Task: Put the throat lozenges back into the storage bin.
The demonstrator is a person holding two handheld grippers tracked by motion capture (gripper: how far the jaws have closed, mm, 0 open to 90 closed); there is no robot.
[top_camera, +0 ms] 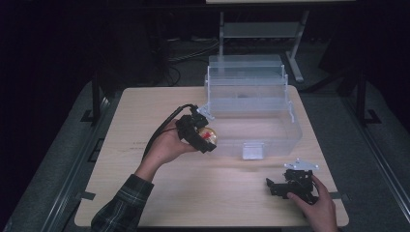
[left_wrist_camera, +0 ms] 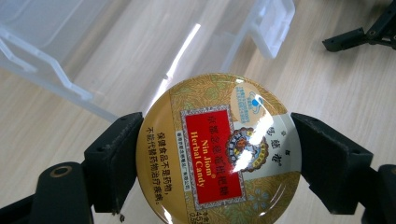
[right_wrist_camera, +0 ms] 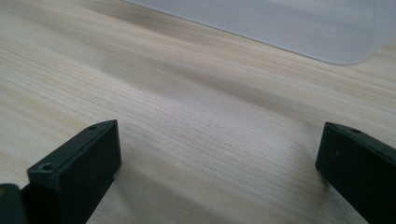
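Surface: pale wood-grain table (top_camera: 159, 193) in a dark room, grey floor around it, cables and a metal stand at the back.
Nearest, right gripper (top_camera: 273, 186): lies low on the table near the front right corner under the person's right hand (top_camera: 316, 205); in the right gripper view its two black jaws stand wide apart with bare wood between them, holding nothing.
Middle, left gripper (top_camera: 205, 137): held up by the left hand (top_camera: 167, 147), a plaid sleeve (top_camera: 121, 205) behind it; its jaws are clamped on either side of the tin.
Candy tin (left_wrist_camera: 219, 149): round, gold, red label reading "Nin Jiom Herbal Candy"; face up between the jaws, lifted off the table, just beside the front left corner of the box.
Container: clear plastic box (top_camera: 285, 140) with its lid (top_camera: 244, 70) hinged up at the back and a latch (top_camera: 252, 151) on the front wall; I can make out nothing inside except a faint dark speck, too small to identify.
Step in hand: likely carrying the tin toward the open box.
Next move: probably lift it over the near wall, lower it to the box floor, then spread the jaws; the rim sits close, so clearance matters.
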